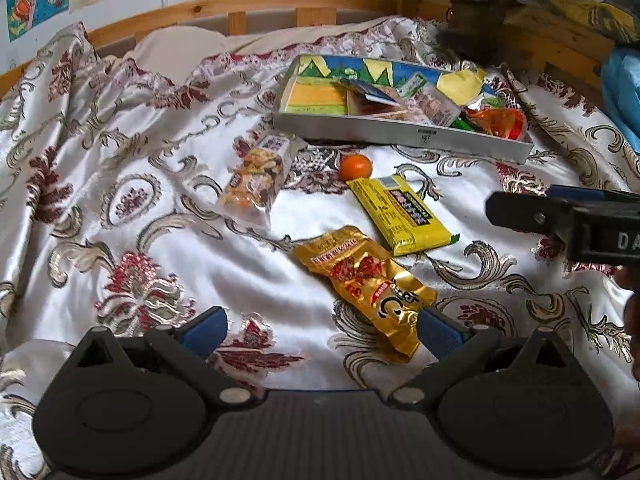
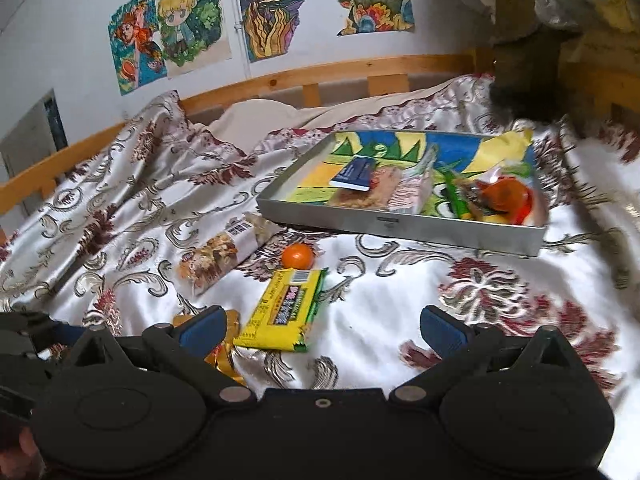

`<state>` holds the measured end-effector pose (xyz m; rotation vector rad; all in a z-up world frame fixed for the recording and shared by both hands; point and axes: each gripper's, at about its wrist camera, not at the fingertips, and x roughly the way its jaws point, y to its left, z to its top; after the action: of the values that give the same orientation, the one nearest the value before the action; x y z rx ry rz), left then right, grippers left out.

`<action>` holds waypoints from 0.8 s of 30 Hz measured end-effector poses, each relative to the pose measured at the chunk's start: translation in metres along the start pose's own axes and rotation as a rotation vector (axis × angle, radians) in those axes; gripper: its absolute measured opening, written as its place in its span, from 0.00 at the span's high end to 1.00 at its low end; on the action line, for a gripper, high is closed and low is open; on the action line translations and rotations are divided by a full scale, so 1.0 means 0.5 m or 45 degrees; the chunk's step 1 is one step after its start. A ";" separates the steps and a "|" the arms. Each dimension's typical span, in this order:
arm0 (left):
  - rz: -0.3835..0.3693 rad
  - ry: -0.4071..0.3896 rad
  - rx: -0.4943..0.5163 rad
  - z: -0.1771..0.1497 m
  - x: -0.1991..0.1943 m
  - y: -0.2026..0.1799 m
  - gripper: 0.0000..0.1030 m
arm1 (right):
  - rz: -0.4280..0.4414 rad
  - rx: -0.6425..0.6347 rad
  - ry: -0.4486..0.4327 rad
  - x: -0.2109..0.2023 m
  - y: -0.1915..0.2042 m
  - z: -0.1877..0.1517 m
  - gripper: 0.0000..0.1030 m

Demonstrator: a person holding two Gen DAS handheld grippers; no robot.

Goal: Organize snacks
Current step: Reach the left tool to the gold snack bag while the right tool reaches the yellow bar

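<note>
the gold packet lies on the bedspread, well short of the tray, long axis running diagonally away from it. left gripper is nearer, jaws wide, one finger beside the packet's near end. right gripper wide, empty.

Readable only in part: white letters "DA" on the black body of the right gripper, cut off at the frame's right edge. Printed characters on the flat yellow snack packet and the crinkled gold foil pouch near the bedspread's middle, too small to make out. Barcode on the clear mixed-nut bag, digits illegible.
</note>
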<state>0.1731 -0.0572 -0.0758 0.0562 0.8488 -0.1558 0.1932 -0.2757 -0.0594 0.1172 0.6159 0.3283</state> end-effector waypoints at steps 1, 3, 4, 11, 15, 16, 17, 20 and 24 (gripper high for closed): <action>-0.006 0.007 -0.001 0.000 0.004 -0.002 0.00 | 0.010 -0.004 0.004 0.007 -0.002 0.000 0.01; -0.021 0.019 0.000 0.001 0.009 -0.007 0.00 | 0.013 -0.022 0.014 0.018 -0.002 0.001 0.01; -0.030 0.026 0.000 0.000 0.012 -0.010 0.00 | 0.015 -0.031 0.018 0.024 -0.002 0.002 0.01; -0.138 0.088 -0.122 0.008 0.033 -0.025 0.00 | 0.093 -0.050 0.052 0.063 0.000 0.008 0.03; -0.119 0.100 -0.116 0.011 0.044 -0.037 0.01 | 0.088 -0.044 0.045 0.069 -0.004 0.016 0.03; -0.117 0.103 -0.117 0.012 0.047 -0.039 0.01 | 0.089 -0.030 0.045 0.069 -0.007 0.018 0.03; -0.113 0.105 -0.124 0.012 0.049 -0.040 0.01 | 0.087 -0.020 0.045 0.070 -0.009 0.020 0.03; -0.112 0.129 -0.158 0.015 0.060 -0.041 0.05 | 0.077 -0.019 0.043 0.072 -0.011 0.023 0.03; -0.089 0.142 -0.177 0.017 0.069 -0.040 0.15 | 0.068 -0.027 0.043 0.073 -0.007 0.025 0.03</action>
<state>0.1986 -0.0819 -0.0959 -0.0962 0.9718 -0.1596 0.2293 -0.2670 -0.0698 0.1081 0.6435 0.3888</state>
